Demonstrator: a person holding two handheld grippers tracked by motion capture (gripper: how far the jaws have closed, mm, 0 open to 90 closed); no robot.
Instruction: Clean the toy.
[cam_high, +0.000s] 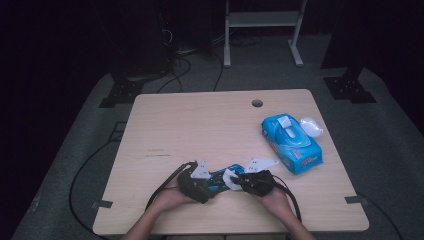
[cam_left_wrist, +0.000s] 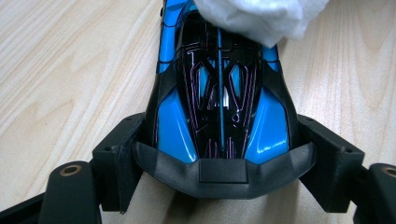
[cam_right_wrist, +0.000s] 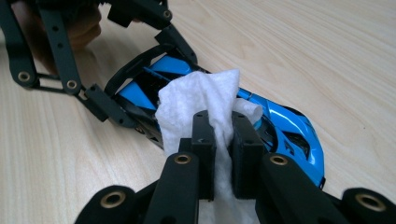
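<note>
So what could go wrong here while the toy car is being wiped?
1. The left hand-held gripper clamps only one end of the blue toy car; a hard wipe could twist the car out of the grip.
2. The right hand-held gripper pinches the white wipe by a narrow fold, so it could slip free as it drags over the car.
3. The jaw tips sit close behind the wipe and might scrape the glossy body.

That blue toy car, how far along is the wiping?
Done: a white wipe is out of the wipe pack, whose lid stands open. In hand: the left claw grips the toy car while the right claw presses the wipe onto its roof. Left: probably its other end.
</note>
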